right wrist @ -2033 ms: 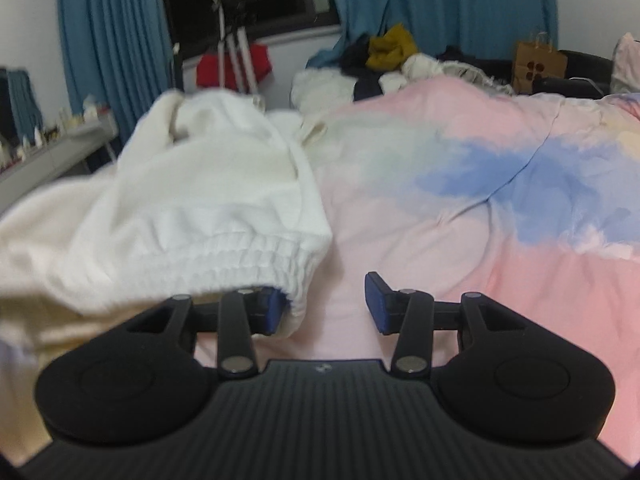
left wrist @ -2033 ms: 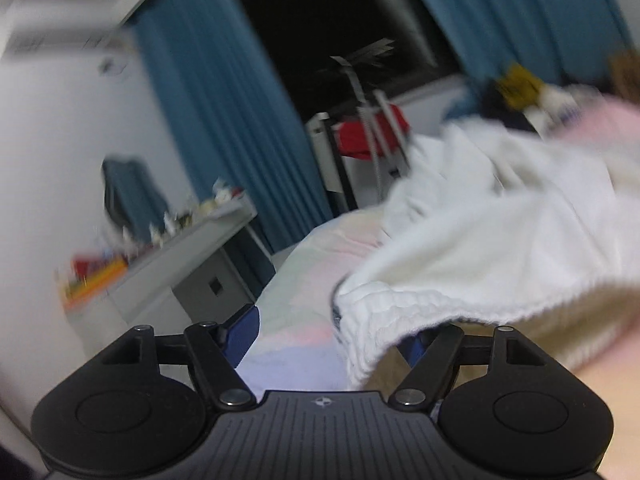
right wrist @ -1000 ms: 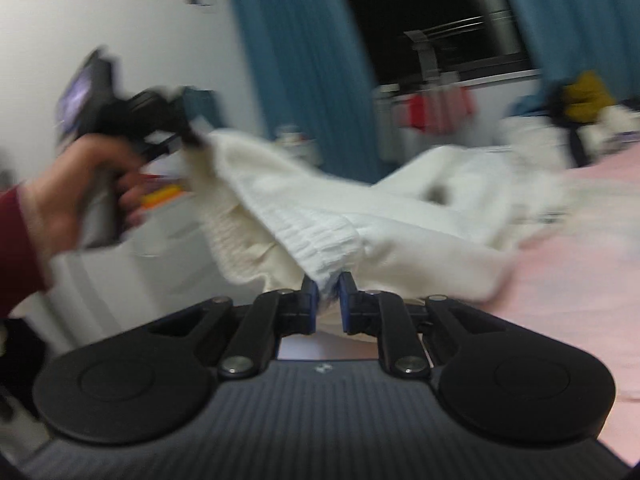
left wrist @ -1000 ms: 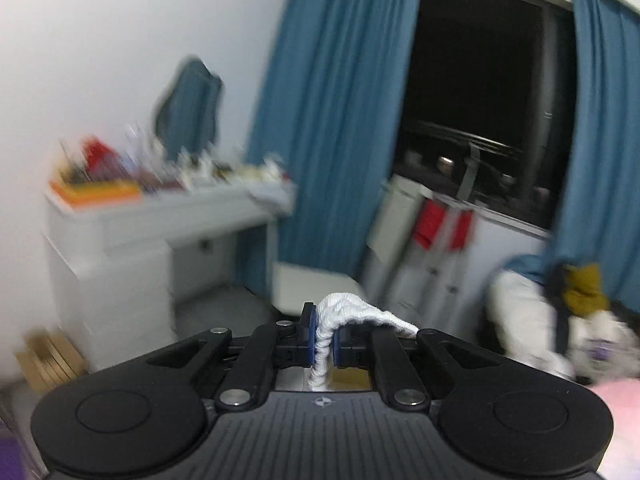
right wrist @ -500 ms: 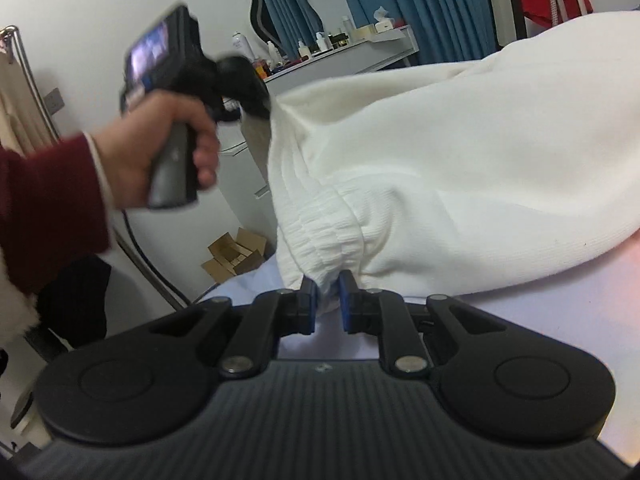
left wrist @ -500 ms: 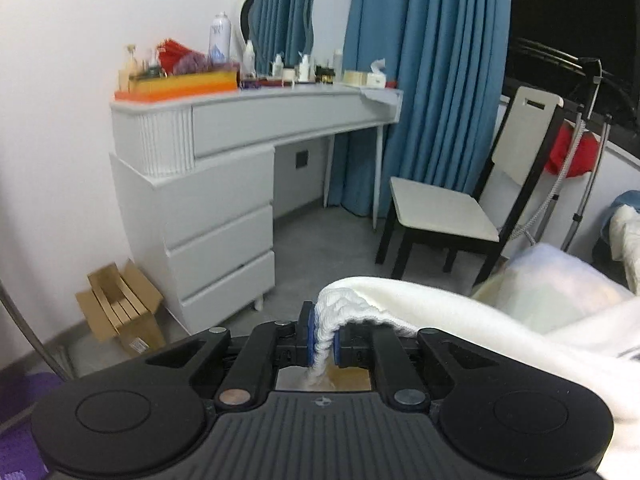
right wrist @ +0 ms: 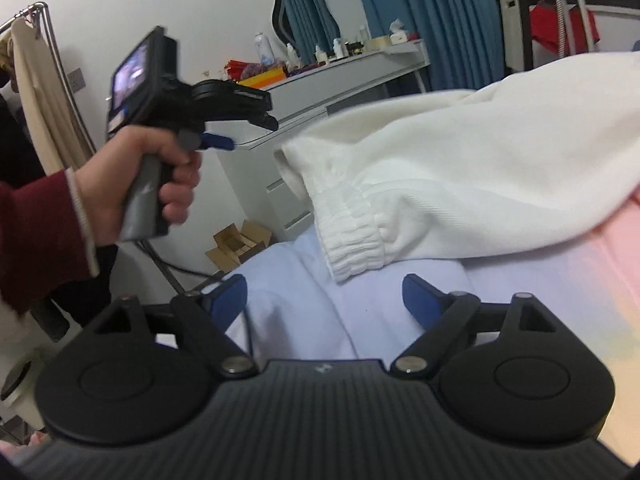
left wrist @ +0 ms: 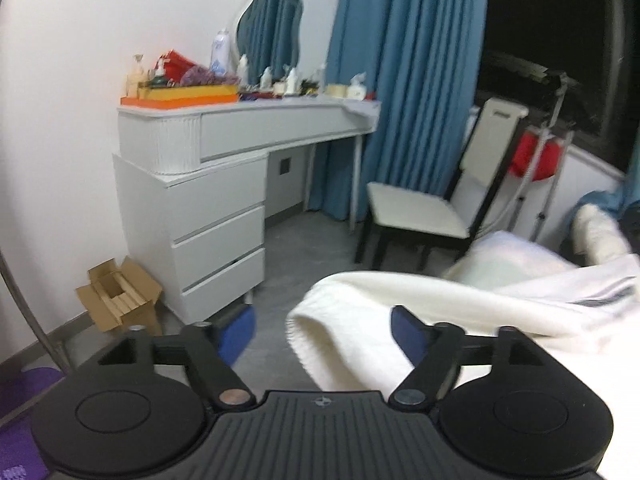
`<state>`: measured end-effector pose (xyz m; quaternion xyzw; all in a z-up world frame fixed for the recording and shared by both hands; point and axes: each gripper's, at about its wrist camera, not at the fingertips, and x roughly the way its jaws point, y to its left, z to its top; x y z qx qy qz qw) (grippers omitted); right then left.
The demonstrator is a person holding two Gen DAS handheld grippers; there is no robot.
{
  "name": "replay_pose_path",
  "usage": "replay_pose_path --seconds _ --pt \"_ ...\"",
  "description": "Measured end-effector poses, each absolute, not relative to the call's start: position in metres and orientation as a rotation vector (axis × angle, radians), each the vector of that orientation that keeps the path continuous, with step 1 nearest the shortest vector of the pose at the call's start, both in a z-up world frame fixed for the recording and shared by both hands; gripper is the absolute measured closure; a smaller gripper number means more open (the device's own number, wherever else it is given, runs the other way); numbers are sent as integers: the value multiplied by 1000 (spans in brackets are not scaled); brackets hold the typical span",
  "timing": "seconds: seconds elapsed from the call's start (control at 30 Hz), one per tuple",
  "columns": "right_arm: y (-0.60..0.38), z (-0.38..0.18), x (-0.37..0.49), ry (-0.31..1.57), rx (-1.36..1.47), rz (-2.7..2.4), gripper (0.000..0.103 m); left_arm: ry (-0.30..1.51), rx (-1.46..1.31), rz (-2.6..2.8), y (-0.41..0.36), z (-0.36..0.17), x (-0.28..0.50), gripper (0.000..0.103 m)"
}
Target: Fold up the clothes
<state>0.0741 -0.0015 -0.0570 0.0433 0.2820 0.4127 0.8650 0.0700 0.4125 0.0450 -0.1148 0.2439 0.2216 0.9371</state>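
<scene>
A white knitted garment [right wrist: 480, 152] lies spread over the bed [right wrist: 540, 280], its ribbed hem [right wrist: 352, 236] nearest my right gripper [right wrist: 324, 300]. That gripper is open, its blue fingers [right wrist: 416, 294] set wide apart just short of the hem, not touching it. My left gripper [left wrist: 324, 332] is open too, and the garment's edge [left wrist: 320, 332] lies loose between its spread fingers. In the right wrist view the left gripper [right wrist: 224, 132] is held by a hand [right wrist: 136, 176] in a dark red sleeve, a little left of the garment's corner.
A white dressing table [left wrist: 224, 168] with bottles and a mirror stands along the wall. A white chair [left wrist: 432, 208] is beside blue curtains [left wrist: 400, 80]. A cardboard box [left wrist: 116, 296] sits on the grey floor. A clothes rail [right wrist: 36, 80] is at far left.
Both grippers have opened and let go of the white garment's hem. The garment now rests on the bed, and both grippers have drawn back slightly from it.
</scene>
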Motion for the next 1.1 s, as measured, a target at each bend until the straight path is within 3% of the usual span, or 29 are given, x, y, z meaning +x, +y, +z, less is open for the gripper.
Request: replay_pose_path --seconds 0.4,0.7,0.87,1.1 --pt "-114 20 31 367 6 631 17 400 -182 100 207 93 -48 20" --pt "-225 41 20 306 2 391 17 430 -138 -89 70 71 -74 20" --pt "-272 33 30 349 95 233 17 494 -86 -98 27 57 -29 20" --pt "-318 12 48 385 235 121 17 528 0 -39 -3 48 116 22"
